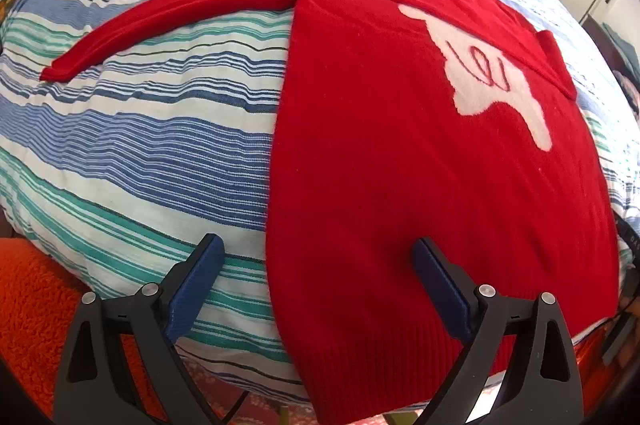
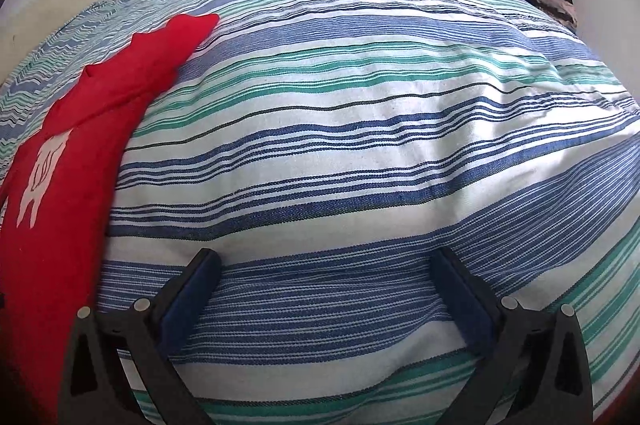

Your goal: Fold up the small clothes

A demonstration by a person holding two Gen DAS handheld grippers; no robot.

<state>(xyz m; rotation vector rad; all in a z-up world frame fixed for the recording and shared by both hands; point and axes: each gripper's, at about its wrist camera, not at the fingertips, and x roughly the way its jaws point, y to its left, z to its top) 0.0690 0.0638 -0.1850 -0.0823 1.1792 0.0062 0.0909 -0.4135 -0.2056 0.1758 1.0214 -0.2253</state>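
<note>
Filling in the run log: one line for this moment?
sweater flat on bed | one sleeve folded in, other out | left gripper open at hem | right gripper open over bed

The sweater (image 1: 400, 165) lies flat on the bedspread (image 1: 140, 145), one sleeve (image 1: 168, 21) stretched leftward.

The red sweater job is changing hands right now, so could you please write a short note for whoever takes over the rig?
Left gripper: jaws open, holding nothing, above the sweater's left edge near the hem.
Right gripper: jaws open, holding nothing, over bare striped bedspread, to the right of the sweater.
Red sweater: lies face up on the bedspread, white motif showing, ribbed hem nearest the grippers.
Done: one sleeve is already folded across the chest.
Left: the other sleeve lies stretched out to the left; it probably goes in next, then the body gets folded.
</note>
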